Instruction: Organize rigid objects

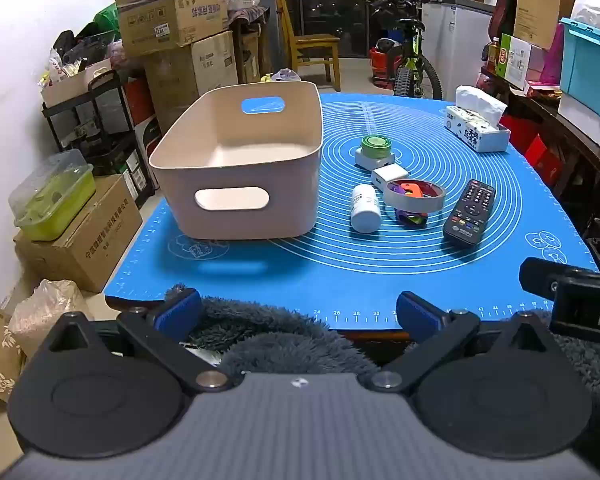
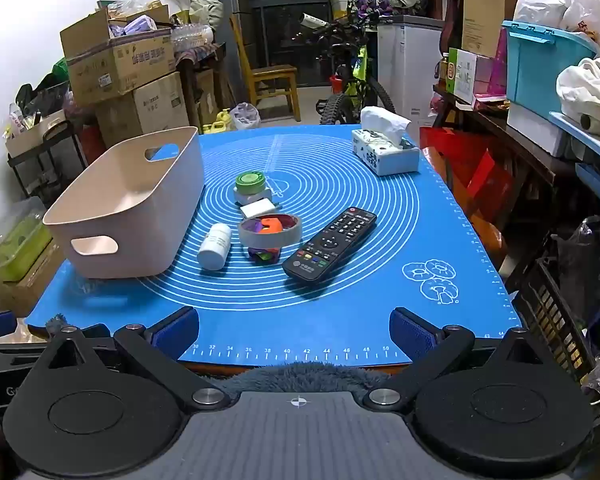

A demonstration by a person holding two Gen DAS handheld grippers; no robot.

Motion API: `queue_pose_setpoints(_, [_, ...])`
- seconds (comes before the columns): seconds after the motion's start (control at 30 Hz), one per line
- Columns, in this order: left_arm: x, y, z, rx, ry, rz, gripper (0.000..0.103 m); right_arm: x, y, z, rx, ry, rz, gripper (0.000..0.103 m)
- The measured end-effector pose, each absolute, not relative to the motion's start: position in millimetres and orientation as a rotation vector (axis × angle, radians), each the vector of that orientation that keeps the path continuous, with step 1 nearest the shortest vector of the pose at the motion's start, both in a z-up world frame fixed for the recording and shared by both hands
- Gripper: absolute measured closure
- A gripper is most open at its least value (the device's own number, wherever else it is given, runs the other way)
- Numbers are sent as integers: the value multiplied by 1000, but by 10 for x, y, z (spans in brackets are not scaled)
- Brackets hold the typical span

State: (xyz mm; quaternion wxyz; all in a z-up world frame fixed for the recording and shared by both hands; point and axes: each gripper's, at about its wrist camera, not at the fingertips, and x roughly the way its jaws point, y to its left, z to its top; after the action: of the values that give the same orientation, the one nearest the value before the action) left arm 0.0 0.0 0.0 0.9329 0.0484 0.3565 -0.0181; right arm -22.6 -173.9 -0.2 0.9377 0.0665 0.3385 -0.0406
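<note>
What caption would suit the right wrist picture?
Open right gripper faces an empty beige bin, remote, white bottle and tape roll on a blue mat.

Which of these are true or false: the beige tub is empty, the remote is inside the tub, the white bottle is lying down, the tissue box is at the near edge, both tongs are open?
1. The beige plastic tub is empty. True.
2. The black remote control is inside the tub. False: it lies on the blue silicone mat, right of the tub.
3. The white pill bottle lies on its side. True.
4. The white tissue box sits at the mat's near edge. False: it is at the far right corner.
5. The left tongs and right tongs are open, holding nothing. True.
</note>
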Motion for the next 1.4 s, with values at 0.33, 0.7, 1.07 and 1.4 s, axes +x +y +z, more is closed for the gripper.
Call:
queue_pose_setpoints(0.33, [-8,-2,3,109,725,-35,1,-224,-1742,-8,136,693,-83,2])
queue_pose_setpoints(0.7, [14,-13,-9,113,725,-34,1,-215,-1742,-16,139,694,-82,2])
queue_pose_setpoints(1.07, [15,-18,-10,115,727,-33,1,-212,-1743,-19,141,695,-81,2])
queue_pose_setpoints(1.4, [16,-19,-10,115,728,-32,1,-211,-1751,-19,143,696,-81,2])
